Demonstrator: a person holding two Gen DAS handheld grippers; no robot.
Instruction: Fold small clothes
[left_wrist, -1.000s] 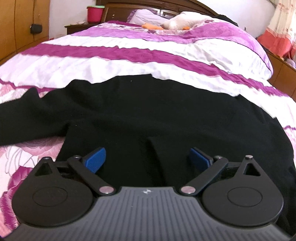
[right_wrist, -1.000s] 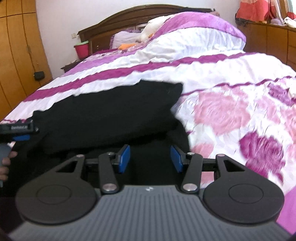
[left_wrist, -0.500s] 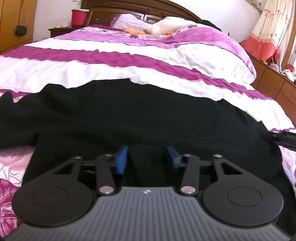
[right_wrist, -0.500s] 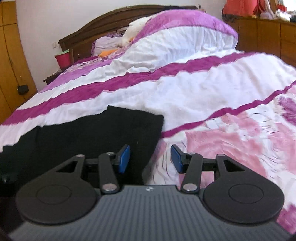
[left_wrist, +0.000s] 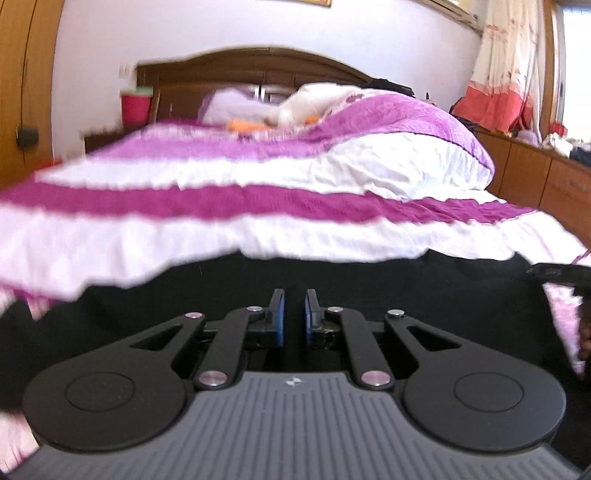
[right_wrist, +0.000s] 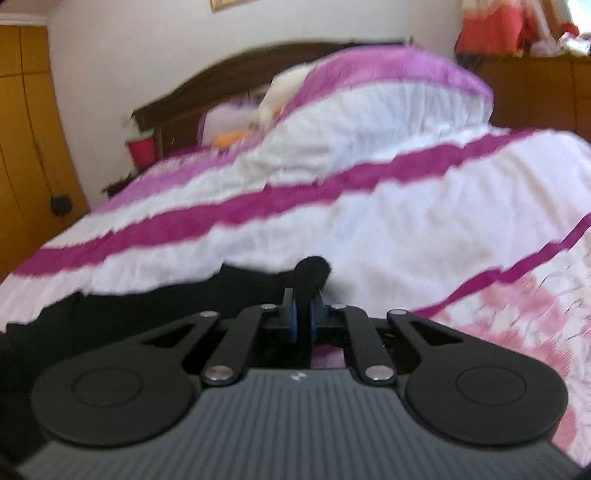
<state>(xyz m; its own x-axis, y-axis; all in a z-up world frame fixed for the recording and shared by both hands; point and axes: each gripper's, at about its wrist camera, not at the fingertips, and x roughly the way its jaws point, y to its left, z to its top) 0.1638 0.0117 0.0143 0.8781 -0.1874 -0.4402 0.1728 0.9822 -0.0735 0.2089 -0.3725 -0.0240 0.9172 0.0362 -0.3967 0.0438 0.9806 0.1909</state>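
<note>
On bedspread (right_wrist: 424, 221): both grippers pinch black garment (right_wrist: 147, 314) near edge.

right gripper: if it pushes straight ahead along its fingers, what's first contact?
The right gripper is already shut on a fold of the black garment. Straight on, the striped bedspread probably comes next; motion blur makes depth uncertain.

The garment (left_wrist: 369, 288) lies on the bedspread (left_wrist: 258, 236), headboard (left_wrist: 258, 70) behind.
</note>
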